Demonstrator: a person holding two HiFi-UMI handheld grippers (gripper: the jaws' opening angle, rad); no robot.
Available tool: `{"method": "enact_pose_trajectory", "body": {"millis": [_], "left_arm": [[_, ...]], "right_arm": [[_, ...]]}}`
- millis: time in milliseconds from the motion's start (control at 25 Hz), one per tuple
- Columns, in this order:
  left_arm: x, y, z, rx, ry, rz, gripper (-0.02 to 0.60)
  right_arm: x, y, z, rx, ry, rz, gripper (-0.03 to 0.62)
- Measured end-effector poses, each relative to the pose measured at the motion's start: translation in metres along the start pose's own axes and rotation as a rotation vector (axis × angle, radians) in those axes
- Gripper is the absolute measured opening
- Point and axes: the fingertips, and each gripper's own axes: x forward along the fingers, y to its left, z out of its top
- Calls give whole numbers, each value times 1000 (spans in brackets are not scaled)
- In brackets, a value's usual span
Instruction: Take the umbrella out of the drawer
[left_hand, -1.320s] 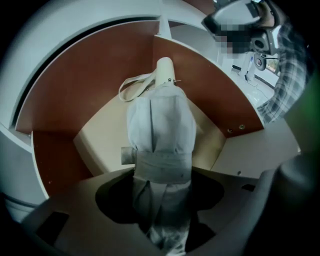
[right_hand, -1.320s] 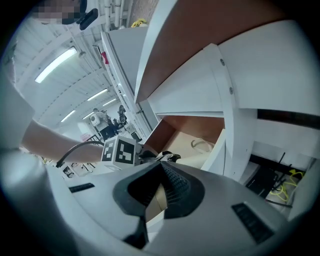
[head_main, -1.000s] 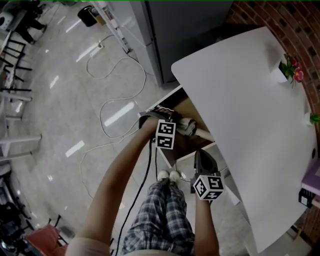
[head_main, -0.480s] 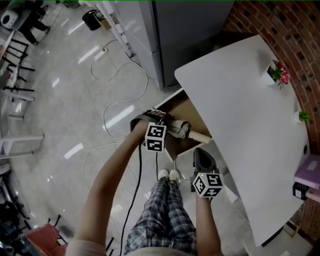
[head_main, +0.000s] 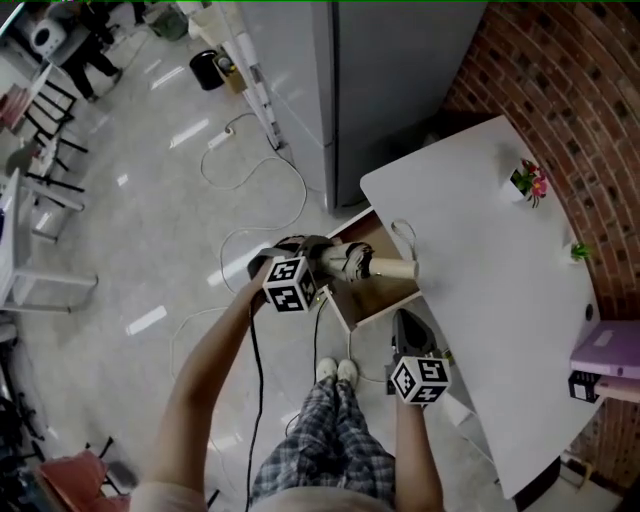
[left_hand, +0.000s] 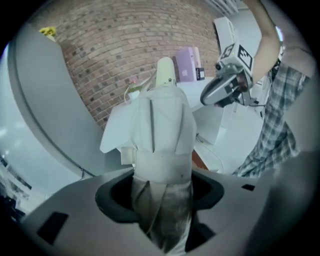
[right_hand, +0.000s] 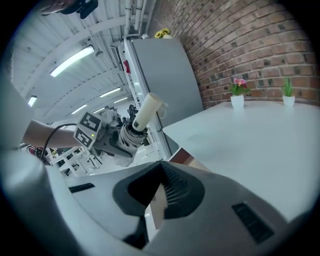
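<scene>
The white tabletop (head_main: 480, 260) and the open drawer (head_main: 385, 300) under its near edge sit further below the head view than 1 second ago, as the person straightens. The folded umbrella (head_main: 345, 262) changes most: 1 second ago it lies low in the drawer with its handle tucked toward the tabletop's edge. Now it is higher, held roughly level over the drawer's front, and its pale handle (head_main: 392, 268) reaches out across that edge. The left gripper (head_main: 322, 260) carries it, with its fingers (left_hand: 85, 200) clamped on the gathered cloth just below the strap band. The right gripper (head_main: 405, 328) is also higher, beside the drawer's near corner, and its fingers (right_hand: 215, 200) are together on nothing. The umbrella looks lifted clear, so the taking-out is probably all but done, with only carrying it away left. Most of the drawer's inside is covered by the tabletop and the umbrella, so any other contents stay unknown. The umbrella's tip end hides behind the left gripper's marker cube in the head view and is cut off beneath the fingers in the left gripper view, so its clearance from the drawer rim cannot be confirmed. A thin cord (head_main: 402, 232) loops near the handle; whether it rests on the tabletop or hangs free I cannot tell.
</scene>
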Motion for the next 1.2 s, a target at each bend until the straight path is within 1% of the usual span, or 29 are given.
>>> {"method": "enact_pose_trajectory", "body": {"millis": [120,240,400,480,600,760,800,880,1040,1120,1200], "left_arm": [[-42,13,31,-82,-94,59,270],[-79,25,62,-161,-207,120,270],[-121,32,104,-222,-327,192,270],[-147,32,125,-268,-390,234,270],[-178,40,147,-354,-496,318,270],[-212,54,159,-486,-633,454,270],[-220,55,159,-522,-654,487,270],[-238,54,155,-572,-669,555,270],[-296,44,167,-610,-729,695,272],[-318,32,168,-637,-732,751,272],[-333,23,167,-643,-723,804,272]], "right_arm": [[-20,7,27,-21,-29,3,18],[-37,6,52,-43,-69,2,18],[-62,-3,83,-60,-126,-18,18],[-79,-3,101,-73,-151,-28,18],[-94,-13,129,-90,-206,-41,18],[-106,-31,162,-118,-286,-63,18],[-110,-33,168,-126,-300,-68,18],[-120,-36,180,-139,-331,-75,18],[-157,-30,211,-177,-402,-85,18],[-178,-27,222,-200,-427,-92,18],[-194,-27,231,-221,-450,-102,18]]}}
